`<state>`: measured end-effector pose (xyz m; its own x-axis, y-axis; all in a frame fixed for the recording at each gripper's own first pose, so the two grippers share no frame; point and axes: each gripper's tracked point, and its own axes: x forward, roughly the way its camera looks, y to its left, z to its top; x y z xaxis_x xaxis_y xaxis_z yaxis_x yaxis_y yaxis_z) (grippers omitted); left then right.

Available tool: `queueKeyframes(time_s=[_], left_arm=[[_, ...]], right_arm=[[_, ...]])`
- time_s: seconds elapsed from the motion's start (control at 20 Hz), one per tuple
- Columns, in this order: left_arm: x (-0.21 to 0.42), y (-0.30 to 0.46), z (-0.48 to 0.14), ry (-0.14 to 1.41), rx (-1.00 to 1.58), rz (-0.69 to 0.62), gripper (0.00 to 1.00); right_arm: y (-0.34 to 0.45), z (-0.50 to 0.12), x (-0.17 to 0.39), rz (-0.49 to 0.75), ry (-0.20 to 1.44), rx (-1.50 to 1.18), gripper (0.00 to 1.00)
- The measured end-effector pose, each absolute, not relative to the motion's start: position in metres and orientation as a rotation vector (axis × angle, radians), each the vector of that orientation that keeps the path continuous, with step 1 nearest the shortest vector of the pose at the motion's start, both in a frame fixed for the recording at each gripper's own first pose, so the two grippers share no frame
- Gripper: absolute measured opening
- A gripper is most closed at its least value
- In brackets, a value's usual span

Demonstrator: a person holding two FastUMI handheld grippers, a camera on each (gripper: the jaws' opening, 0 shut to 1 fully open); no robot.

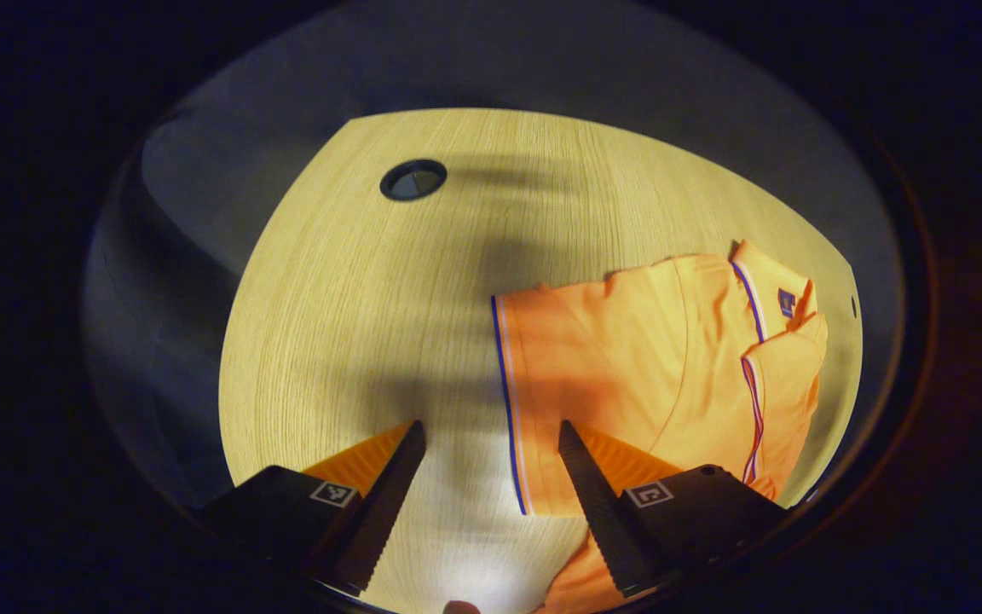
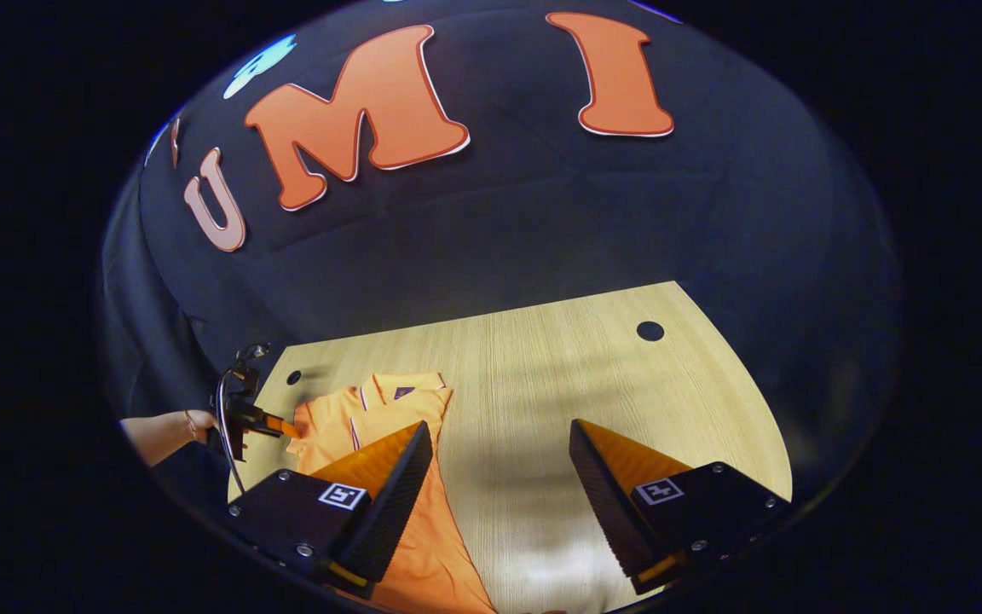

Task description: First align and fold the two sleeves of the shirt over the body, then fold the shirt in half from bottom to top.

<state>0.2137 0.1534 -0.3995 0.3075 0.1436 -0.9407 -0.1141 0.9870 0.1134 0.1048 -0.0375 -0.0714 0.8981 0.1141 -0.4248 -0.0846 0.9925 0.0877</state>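
Note:
An orange polo shirt [image 1: 661, 358] lies flat on the wooden table [image 1: 355, 324]. Its collar [image 1: 768, 294] is at the right, and a blue and white trimmed sleeve cuff [image 1: 510, 401] faces my fingers. My left gripper [image 1: 491, 426] hovers open over bare wood just left of that cuff, its right finger above the sleeve cloth. In the right gripper view the shirt [image 2: 376, 409] runs down the left side and passes under the left finger. My right gripper [image 2: 499, 426] is open above bare table beside the shirt. The left gripper [image 2: 282, 426], held by a hand [image 2: 158, 435], sits at the shirt's far edge.
A round cable hole [image 1: 413, 180] pierces the table top, seen too as the hole [image 2: 649, 330] in the right gripper view, with a smaller hole [image 2: 293, 376] near the shirt. The booth's black cloth wall [image 2: 542, 222] rises behind the table's far edge.

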Motion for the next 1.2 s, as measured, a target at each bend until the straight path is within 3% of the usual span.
queueKeyframes(time_s=[0.35,0.55,0.75,1.2], left_arm=[[0.211,0.148,-0.396,1.216,0.011,0.182,0.99],[0.211,0.139,-0.394,1.225,-0.022,0.16,0.04],[0.207,0.133,-0.393,1.234,-0.02,0.124,0.01],[0.212,0.099,-0.315,1.11,0.063,0.023,0.0]], right_arm=[[-0.027,-0.083,0.102,0.122,0.481,0.079,0.99],[-0.021,-0.085,0.098,0.131,0.489,0.069,0.99],[-0.013,-0.085,0.097,0.137,0.474,0.068,0.99],[-0.004,-0.073,0.09,0.163,0.43,0.072,0.99]])
